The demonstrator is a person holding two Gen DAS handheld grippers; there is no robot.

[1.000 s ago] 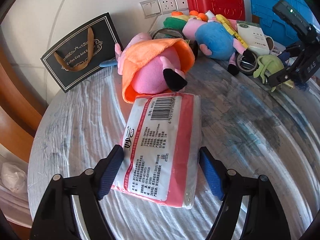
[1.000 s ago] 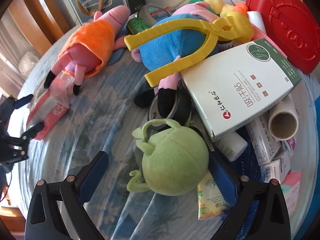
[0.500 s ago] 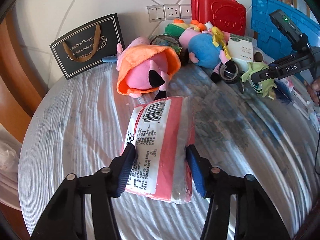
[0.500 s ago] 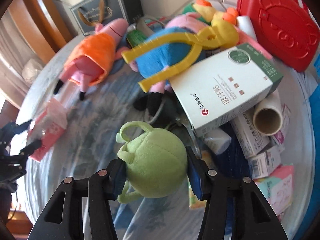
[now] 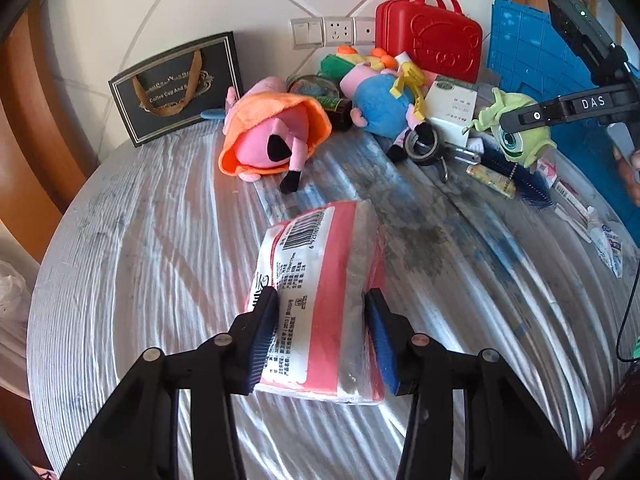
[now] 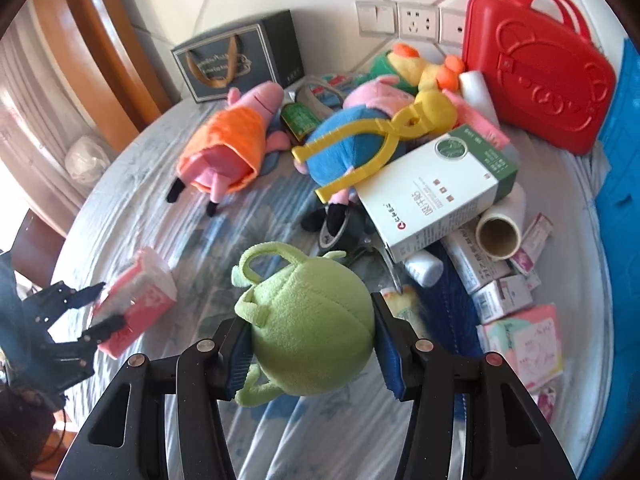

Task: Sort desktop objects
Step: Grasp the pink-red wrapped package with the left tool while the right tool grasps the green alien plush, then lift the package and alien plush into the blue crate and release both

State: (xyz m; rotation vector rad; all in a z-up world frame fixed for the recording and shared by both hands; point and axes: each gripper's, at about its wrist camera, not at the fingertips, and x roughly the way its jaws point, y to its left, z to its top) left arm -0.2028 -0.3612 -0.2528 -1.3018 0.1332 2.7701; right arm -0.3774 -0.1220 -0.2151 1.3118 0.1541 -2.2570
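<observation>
Left wrist view: the left gripper (image 5: pixel 320 332) has its blue pads pressed on both long sides of a pink-and-white tissue pack (image 5: pixel 320 292), and the jaws are closing further on it. The pack sits at the near middle of the round table (image 5: pixel 132 264), its barcode end pointing far, apparently lifted a little off the striped cloth. It looks light and squashy, with a slick plastic wrap; a hold across the middle of its width suits it, though a hard squeeze would likely crumple it.

Right wrist view: the right gripper (image 6: pixel 308 344) is clamped on a green one-eyed monster plush (image 6: pixel 308 320), pads at its left and right flanks, jaws steady. The plush hangs clear of the cloth, near the clutter at the right of the table. It seems soft and light, not fragile; its round body gives under the pads, so a grip at the widest part is the safe one.

Both grippers tilt steeply downward toward the table. The person's fingers (image 5: pixel 628 168) show at the far right edge of the left view, behind the right gripper's handle.
</observation>
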